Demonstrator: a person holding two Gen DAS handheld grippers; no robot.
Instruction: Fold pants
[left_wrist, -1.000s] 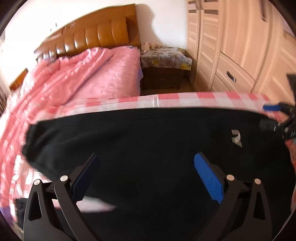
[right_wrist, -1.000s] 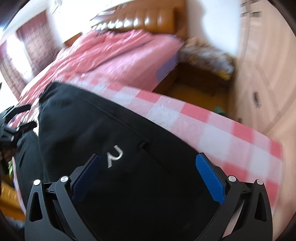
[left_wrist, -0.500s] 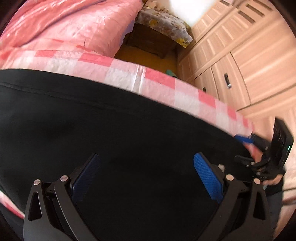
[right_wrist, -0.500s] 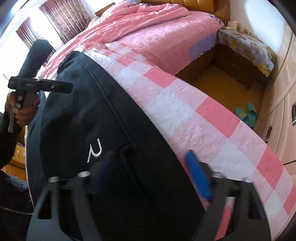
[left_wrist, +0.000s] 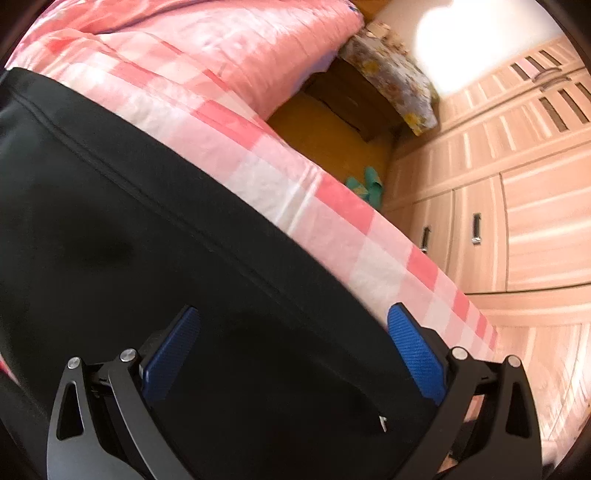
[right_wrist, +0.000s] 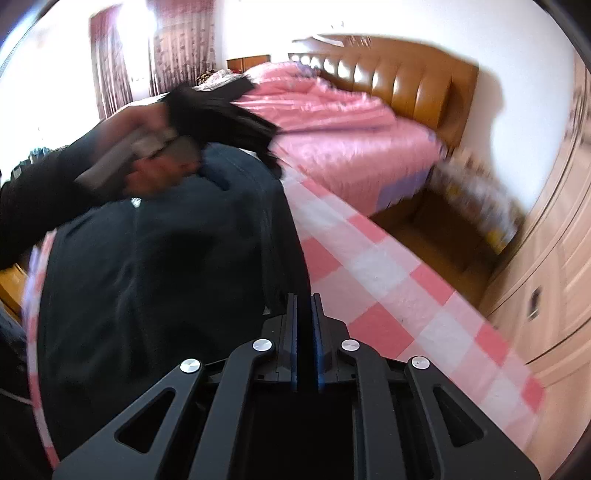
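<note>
Pinching the pants (right_wrist: 166, 277) edge, right hand-held gripper (right_wrist: 306, 343) is closing; left hand-held gripper (left_wrist: 291, 354) gapes, must grab next.

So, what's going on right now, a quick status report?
Left gripper open, over the pants. Right gripper closing on the pants' edge, fabric between its pads. Pants spread on the checked sheet; nothing seen in the way.

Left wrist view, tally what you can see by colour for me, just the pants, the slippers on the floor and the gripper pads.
Black: 1, the pants
Green: 2, the slippers
Blue: 2, the pads of the left gripper
Total: 5
</note>
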